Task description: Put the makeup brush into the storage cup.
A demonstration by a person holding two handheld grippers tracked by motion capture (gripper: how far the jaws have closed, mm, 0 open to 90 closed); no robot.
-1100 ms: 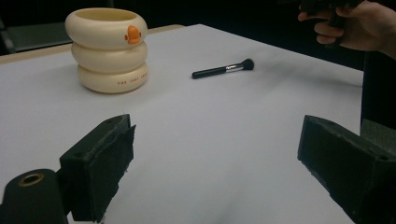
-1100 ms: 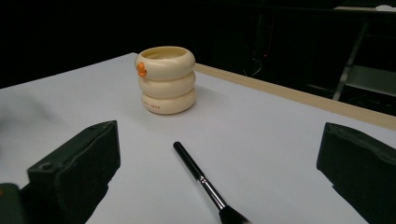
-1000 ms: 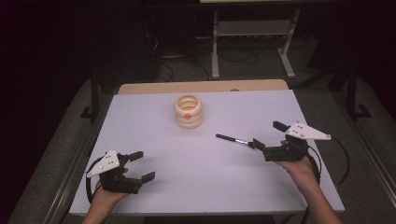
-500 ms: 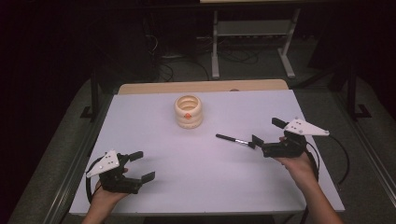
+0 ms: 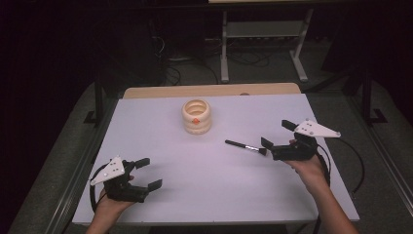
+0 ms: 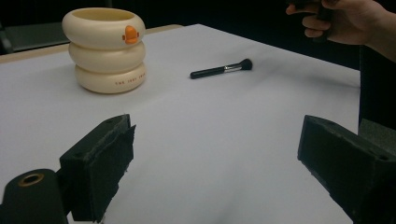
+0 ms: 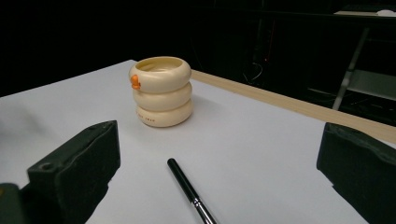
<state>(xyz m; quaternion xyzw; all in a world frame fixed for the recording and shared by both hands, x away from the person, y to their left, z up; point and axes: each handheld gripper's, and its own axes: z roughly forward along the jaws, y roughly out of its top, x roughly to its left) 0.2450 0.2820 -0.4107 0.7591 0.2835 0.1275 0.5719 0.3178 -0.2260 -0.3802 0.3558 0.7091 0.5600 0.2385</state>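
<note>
White table (image 5: 204,195) across the middle of the high view, wooden edge strip (image 5: 209,90) along its far side, dark floor around. Cream holder (image 5: 197,116) of three stacked rings, standing upright at upper centre of the sheet, open at the top, small orange mark on the top ring; same holder at upper left in the left gripper view (image 6: 106,49) and left of centre in the right gripper view (image 7: 161,91), faint lettering on the bottom ring, unreadable. Right gripper (image 5: 278,135) at right of the high view, held in a hand (image 5: 309,168) entering from the bottom edge, jaws spread wide, nothing between them; grey plate on top. Left gripper (image 5: 148,173) at lower left of the high view, likewise held, jaws spread wide, nothing gripped, well apart from holder and brush. Brush (image 5: 245,146) lying flat on the table, right of centre in the high view, below and right of the holder, apart from it; black handle toward the holder, dark bristle head just beside the right gripper's nearer jaw, contact not determinable. In the right gripper view, brush handle (image 7: 189,189) at bottom centre between the two jaws. In the left gripper view, brush (image 6: 221,69) at upper centre, right of the holder.
</note>
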